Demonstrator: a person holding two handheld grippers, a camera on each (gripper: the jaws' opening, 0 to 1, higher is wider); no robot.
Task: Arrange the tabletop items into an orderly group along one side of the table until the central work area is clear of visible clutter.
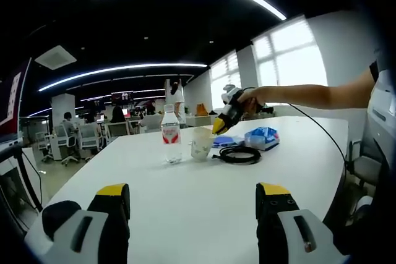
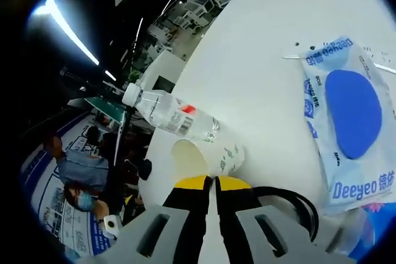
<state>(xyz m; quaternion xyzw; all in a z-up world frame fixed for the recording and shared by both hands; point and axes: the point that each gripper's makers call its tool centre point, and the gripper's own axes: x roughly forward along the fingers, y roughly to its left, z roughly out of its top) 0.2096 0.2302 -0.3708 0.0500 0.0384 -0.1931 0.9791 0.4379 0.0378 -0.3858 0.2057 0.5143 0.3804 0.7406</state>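
On the white table stand a clear water bottle with a red label and a pale paper cup. Right of the cup lie a black cable coil and a blue wipes pack. My left gripper is open wide near the table's front, far from them and holding nothing. A hand holds my right gripper just above the cup's right side. In the right gripper view its jaws are shut, nothing seen between them, right by the cup, with the bottle beyond, the pack and cable alongside.
A small flat blue item lies between the cup and the pack. Office chairs and desks with people fill the room beyond the table's far left edge. A chair stands at the table's right side. Bare tabletop lies in front of my left gripper.
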